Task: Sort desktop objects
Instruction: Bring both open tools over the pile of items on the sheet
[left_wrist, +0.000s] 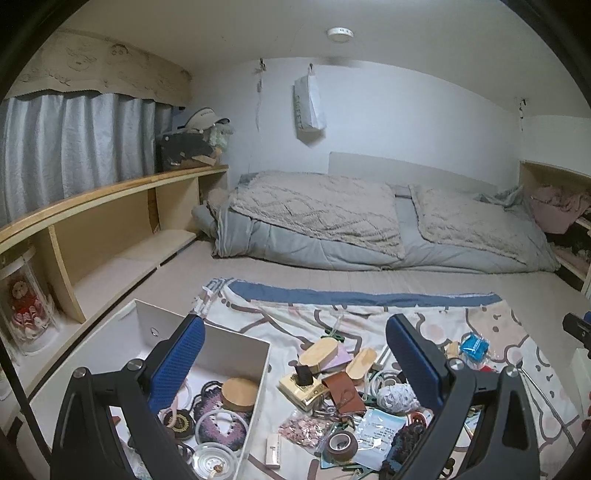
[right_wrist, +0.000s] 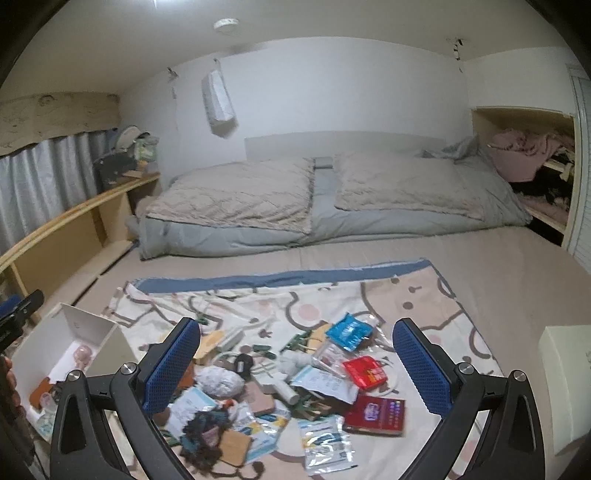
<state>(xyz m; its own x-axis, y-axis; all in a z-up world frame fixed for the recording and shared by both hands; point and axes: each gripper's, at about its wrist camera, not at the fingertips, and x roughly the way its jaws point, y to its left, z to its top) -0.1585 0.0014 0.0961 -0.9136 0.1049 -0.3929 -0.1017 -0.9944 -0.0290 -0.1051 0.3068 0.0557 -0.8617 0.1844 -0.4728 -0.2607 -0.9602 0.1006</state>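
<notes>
Both tongs are released and carry nothing: the left tongs (left_wrist: 295, 373) hang with jaws spread wide above the near edge of the clutter, and the right tongs (right_wrist: 297, 369) hang likewise, jaws apart, over the middle of the pile. The task's things lie on a patterned cloth (right_wrist: 424, 295) spread on the bed, not on any desk. Sorting appears partly done. To the left of the left tongs, partly under its left finger, stands an open white box (left_wrist: 258, 373) that already holds a round wooden lid (left_wrist: 241, 394), crocheted coasters (left_wrist: 221, 428), a clear glass dish (left_wrist: 214, 461) and a dark round badge (left_wrist: 179, 422). Between the fingers of the left tongs a large loose heap remains: wooden oval pieces (left_wrist: 319, 352), a brown leather pouch (left_wrist: 341, 389), a roll of brown tape (left_wrist: 342, 445), a bag of pink sequins (left_wrist: 301, 430) and a white patterned ball (left_wrist: 395, 397). Between the fingers of the right tongs lie a blue sachet (right_wrist: 349, 330), a red packet (right_wrist: 365, 373), a dark red booklet (right_wrist: 375, 413), a white tube (right_wrist: 284, 392) and dark yarn (right_wrist: 203, 424). A second pale box (right_wrist: 565, 384) sits just right of the right tongs; its contents are not visible. Judgement: well under half is sorted, and most of the heap is yet to be placed.
</notes>
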